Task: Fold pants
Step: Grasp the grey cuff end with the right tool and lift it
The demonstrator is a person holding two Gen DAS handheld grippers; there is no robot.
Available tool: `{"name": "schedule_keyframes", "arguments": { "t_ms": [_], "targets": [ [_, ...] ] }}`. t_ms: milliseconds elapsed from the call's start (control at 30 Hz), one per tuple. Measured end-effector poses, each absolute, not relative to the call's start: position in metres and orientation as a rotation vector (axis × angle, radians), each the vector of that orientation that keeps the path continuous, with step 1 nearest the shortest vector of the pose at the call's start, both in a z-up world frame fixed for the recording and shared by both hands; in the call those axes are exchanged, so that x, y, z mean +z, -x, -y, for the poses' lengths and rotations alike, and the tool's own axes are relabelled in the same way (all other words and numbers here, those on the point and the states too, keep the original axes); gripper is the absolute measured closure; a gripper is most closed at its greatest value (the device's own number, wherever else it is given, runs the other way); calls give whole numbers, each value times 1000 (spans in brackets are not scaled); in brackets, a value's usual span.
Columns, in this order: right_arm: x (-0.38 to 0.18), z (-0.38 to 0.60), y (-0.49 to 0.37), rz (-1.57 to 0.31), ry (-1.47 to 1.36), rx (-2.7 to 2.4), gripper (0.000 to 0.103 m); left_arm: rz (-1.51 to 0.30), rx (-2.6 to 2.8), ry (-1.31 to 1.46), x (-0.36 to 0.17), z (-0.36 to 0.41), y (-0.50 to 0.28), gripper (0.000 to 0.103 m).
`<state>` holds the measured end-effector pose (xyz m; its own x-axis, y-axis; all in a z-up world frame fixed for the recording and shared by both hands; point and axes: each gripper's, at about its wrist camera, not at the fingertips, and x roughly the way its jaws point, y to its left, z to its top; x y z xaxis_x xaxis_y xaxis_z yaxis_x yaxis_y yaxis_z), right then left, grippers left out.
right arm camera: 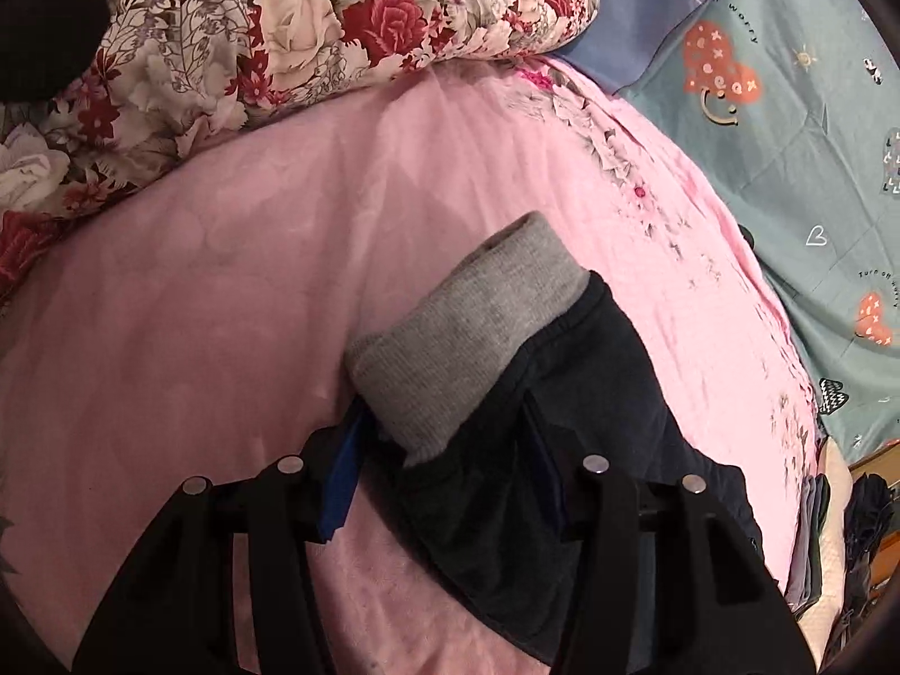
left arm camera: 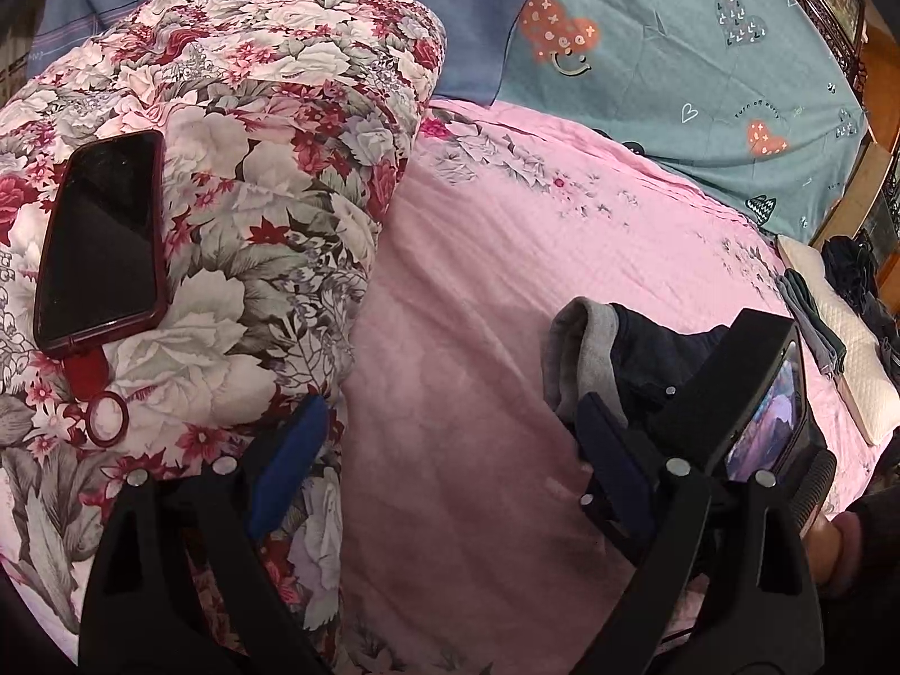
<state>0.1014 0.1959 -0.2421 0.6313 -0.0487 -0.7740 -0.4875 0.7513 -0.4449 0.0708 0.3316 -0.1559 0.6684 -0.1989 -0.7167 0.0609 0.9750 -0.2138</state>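
Observation:
The pants (right arm camera: 562, 394) are dark navy with a grey ribbed cuff (right arm camera: 478, 326). They lie bunched on the pink bed sheet (right arm camera: 253, 281). My right gripper (right arm camera: 444, 467) is open, its blue-padded fingers astride the cloth near the cuff, one on each side. In the left wrist view the pants (left arm camera: 647, 354) show at the right, with the cuff (left arm camera: 579, 349) towards me. My left gripper (left arm camera: 450, 450) is open and empty above the bare pink sheet (left arm camera: 478, 281), left of the pants. The right gripper's body with its screen (left arm camera: 770, 410) is beside my right finger.
A rolled floral quilt (left arm camera: 253, 169) lies at the left with a phone in a red case (left arm camera: 104, 236) on top. Blue (left arm camera: 450, 0) and teal pillows (left arm camera: 703, 84) lie at the head. A cream pillow (left arm camera: 844, 349) with folded clothes (left arm camera: 810, 320) sits at the right edge.

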Motion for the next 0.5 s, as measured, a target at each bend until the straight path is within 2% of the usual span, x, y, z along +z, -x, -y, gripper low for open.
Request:
{"name": "schedule_keyframes", "arguments": {
  "t_ms": [133,233,500],
  "targets": [
    [-237,-191,-99,-853,687,275,74,-833,-157,171,-155,-328,-74,12],
    [-230,-187,-97,-843,663,271,81,-830,-159,151,-153,-323,-77,12],
    [-179,-152,-98,-827,423,279,84,-827,-190,101,-144,-303,-88,12]
  ]
}}
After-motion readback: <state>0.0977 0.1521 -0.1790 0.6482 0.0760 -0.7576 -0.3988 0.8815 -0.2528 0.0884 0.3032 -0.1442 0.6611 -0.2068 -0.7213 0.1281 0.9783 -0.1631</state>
